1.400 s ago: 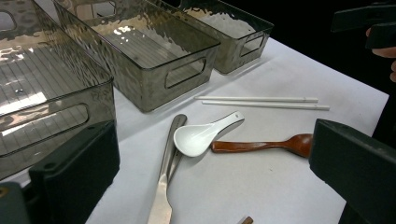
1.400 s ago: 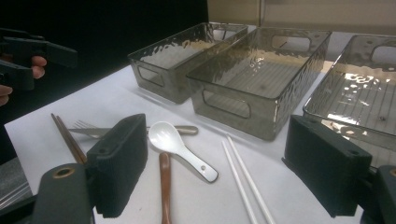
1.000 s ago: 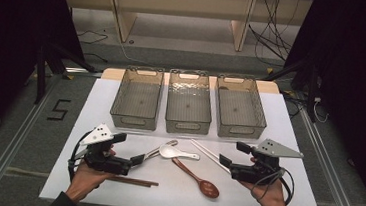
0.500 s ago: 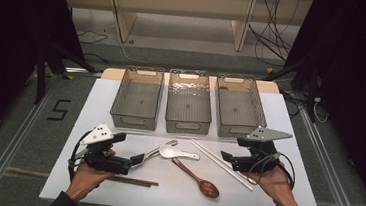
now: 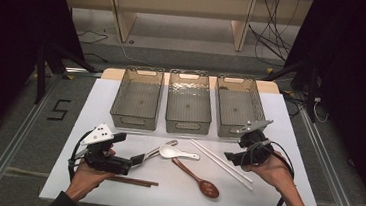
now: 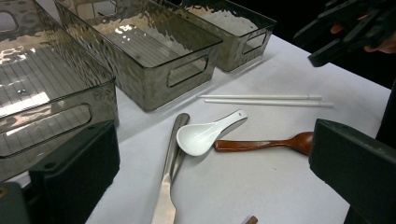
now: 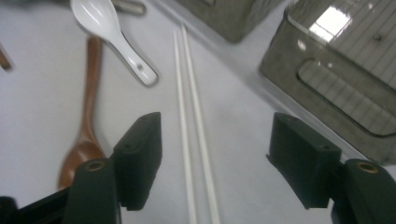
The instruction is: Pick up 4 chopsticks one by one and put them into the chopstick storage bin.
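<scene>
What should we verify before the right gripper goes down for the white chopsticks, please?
1. Right gripper open: ok, its jaws stand wide apart.
2. White chopsticks between the jaws: ok, both sticks run up the gap in the right gripper view.
3. Sticks together: ok, they lie side by side, nearly parallel.
4. Nothing on the sticks: ok, the white spoon and wooden spoon lie apart from them.
5. Left gripper out of the way: ok, it sits by the metal utensil, far from the sticks.
6. Right bin empty: ok, nothing lies in it.
</scene>
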`<move>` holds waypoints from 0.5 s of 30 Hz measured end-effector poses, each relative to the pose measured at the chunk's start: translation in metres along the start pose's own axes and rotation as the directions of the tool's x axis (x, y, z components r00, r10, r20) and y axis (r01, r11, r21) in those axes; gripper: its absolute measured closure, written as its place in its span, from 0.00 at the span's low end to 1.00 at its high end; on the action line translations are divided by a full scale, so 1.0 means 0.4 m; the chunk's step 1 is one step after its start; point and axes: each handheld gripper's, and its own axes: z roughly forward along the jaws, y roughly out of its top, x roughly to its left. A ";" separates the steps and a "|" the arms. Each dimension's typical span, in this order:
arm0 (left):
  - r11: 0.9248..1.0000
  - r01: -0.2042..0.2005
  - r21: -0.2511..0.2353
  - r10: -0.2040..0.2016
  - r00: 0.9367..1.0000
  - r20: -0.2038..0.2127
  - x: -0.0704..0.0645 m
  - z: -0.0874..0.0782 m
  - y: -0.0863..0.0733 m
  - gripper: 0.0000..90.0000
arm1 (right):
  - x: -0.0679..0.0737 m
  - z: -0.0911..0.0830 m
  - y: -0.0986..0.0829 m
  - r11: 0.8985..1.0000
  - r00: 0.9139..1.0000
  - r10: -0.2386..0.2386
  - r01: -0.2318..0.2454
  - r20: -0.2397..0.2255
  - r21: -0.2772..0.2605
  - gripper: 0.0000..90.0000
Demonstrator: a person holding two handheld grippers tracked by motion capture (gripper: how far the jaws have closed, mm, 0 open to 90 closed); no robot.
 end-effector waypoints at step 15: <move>1.000 -0.008 0.004 0.008 1.000 0.002 0.000 0.000 0.001 0.02 | -0.028 0.083 -0.035 0.960 0.999 -0.029 0.036 -0.029 0.277 0.57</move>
